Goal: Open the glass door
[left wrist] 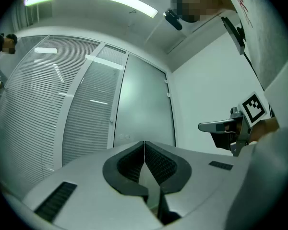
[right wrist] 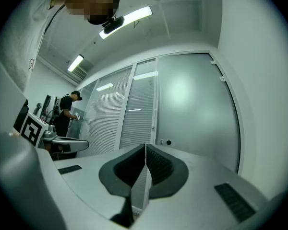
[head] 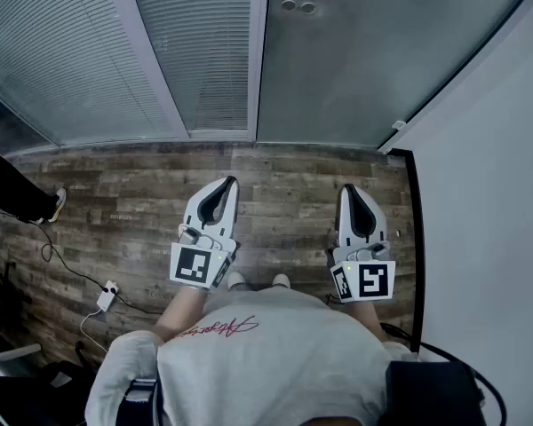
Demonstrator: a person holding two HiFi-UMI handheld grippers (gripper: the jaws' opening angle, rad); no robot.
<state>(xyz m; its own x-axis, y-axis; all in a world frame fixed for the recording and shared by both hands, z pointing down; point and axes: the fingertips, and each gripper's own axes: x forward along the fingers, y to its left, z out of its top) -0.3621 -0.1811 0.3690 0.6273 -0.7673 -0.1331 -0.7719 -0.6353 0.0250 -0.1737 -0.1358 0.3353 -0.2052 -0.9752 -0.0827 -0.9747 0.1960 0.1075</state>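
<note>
The glass door [head: 373, 60] is frosted and closed. It fills the upper right of the head view, straight ahead of the person and well apart from both tools.

At the far left a second person's shoe [head: 57, 204] stands on the wooden floor [head: 284, 171], with a power strip [head: 107, 298] and its cable lying nearer the wearer. Beyond them a partition with slatted blinds [head: 89, 51] runs up to the door's left edge.

The left hand-held gripper [head: 227, 183] is held about level over the floor, clenched with nothing between its pads. Two small round fittings [head: 298, 7] sit on the door close to its left edge, probably the lock or latch. They are likely where any push or pull has to start.

The right hand-held gripper [head: 348, 189] is clenched and empty too, held parallel to the left one and aimed at the door panel. Right of it runs a plain white wall [head: 489, 202].

Both tools are carried side by side at waist height, which looks like a ready stance. Judging by the gap to the door, the approach is not yet begun.
</note>
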